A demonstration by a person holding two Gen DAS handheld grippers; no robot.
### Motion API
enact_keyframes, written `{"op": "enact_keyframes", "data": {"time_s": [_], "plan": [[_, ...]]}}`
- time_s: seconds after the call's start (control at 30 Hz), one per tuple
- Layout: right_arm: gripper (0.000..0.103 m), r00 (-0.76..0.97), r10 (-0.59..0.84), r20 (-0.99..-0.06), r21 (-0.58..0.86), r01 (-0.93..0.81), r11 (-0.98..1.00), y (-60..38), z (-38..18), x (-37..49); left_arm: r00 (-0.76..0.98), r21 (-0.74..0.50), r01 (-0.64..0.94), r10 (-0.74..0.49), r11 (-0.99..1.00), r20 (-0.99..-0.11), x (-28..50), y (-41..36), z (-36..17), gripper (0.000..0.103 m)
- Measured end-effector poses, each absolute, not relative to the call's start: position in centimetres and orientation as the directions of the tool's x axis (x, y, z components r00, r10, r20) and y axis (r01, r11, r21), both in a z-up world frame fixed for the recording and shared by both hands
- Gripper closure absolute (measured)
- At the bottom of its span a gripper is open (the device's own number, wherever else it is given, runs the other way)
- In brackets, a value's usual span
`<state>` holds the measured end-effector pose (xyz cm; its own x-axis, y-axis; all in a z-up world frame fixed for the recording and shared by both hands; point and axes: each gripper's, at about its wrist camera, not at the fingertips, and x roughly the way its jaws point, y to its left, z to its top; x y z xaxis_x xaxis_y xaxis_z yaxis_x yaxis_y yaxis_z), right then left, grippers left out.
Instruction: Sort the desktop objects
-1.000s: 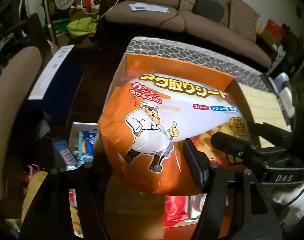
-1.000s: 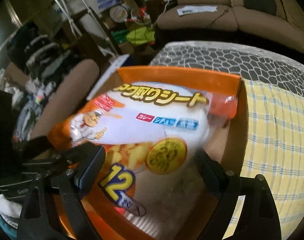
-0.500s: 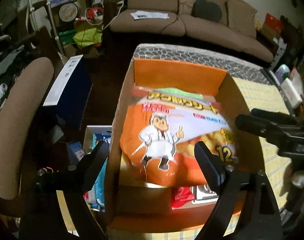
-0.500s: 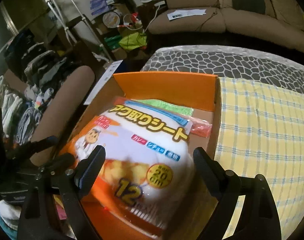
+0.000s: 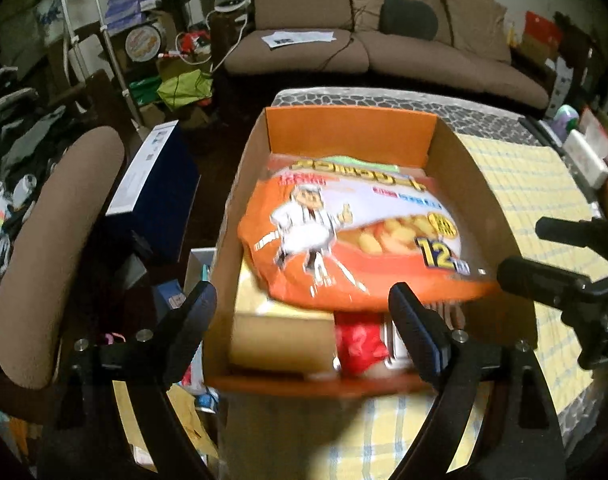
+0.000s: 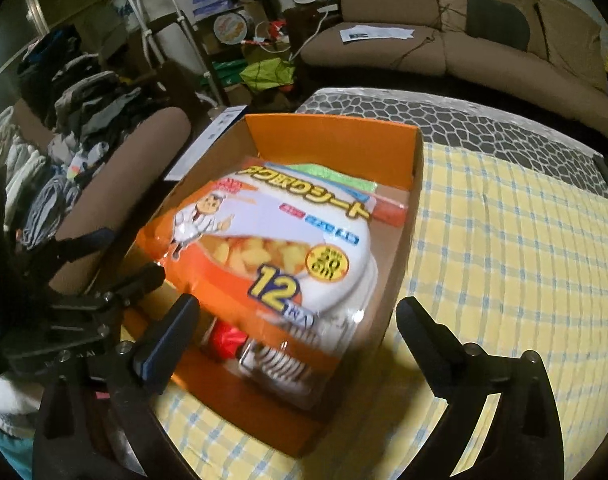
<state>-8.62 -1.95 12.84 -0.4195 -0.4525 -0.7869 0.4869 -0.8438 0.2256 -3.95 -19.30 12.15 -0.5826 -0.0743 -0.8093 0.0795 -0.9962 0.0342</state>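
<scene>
The bag (image 5: 356,240) lies in the box (image 5: 488,200), on top of what may be a red packet (image 5: 358,346), blurred. It sits ahead of both sets of jaws and between neither. The left gripper (image 5: 304,316) stands released; the right gripper (image 6: 295,328) has just been opening, nothing between its jaws. This placing step looks done. Next: find another item on the surface (image 6: 504,260).

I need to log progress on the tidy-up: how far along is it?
Done: the orange packet lies in the cardboard box, on top of other items. In hand: nothing; the left tongs and right tongs are open and empty. Left: unclear; the checked cloth beside the box looks bare.
</scene>
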Motion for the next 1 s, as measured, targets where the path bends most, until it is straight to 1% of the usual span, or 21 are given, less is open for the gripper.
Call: {"op": "enact_keyframes", "data": {"time_s": [0.1,0.27,0.33,0.4,0.47,0.57,0.77,1.0], "plan": [[0.003,-0.432,-0.450,-0.782,0.228,0.474,-0.850,-1.6,12.9,-7.5,-0.582,0.028,0.086,-0.073,-0.996,-0.810,-2.4,-19.0,11.7,0.016],[0.003,-0.443,-0.450,-0.775,0.236,0.458,-0.857,-0.9,13.2,-5.7,-0.595,-0.028,0.101,-0.038,-0.994,-0.803,0.2,-19.0,11.5,0.016],[0.003,-0.448,-0.445,-0.775,0.233,0.452,-0.861,-0.6,13.1,-4.8,-0.596,-0.048,0.104,-0.023,-0.993,-0.803,1.1,-18.9,11.4,0.015],[0.003,-0.452,-0.444,-0.774,0.234,0.447,-0.863,-0.2,13.0,-4.0,-0.605,-0.067,0.100,-0.007,-0.993,-0.796,1.8,-18.8,11.4,0.007],[0.002,-0.458,-0.435,-0.775,0.228,0.439,-0.869,0.2,12.9,-3.2,-0.619,-0.077,0.094,0.002,-0.993,-0.785,2.6,-18.7,11.5,0.004],[0.001,-0.469,-0.420,-0.777,0.216,0.427,-0.878,1.0,12.5,-2.0,-0.642,-0.065,0.085,-0.004,-0.994,-0.767,3.7,-18.0,11.7,0.001],[0.000,-0.512,-0.399,-0.761,0.192,0.409,-0.892,2.5,12.0,0.3,-0.643,-0.082,0.045,0.034,-0.996,-0.766,5.0,-16.6,11.0,0.000],[0.000,-0.546,-0.350,-0.761,0.183,0.338,-0.923,4.5,10.6,1.8,-0.648,-0.019,0.047,-0.016,-0.999,-0.762,6.2,-14.6,9.9,0.000]]}}
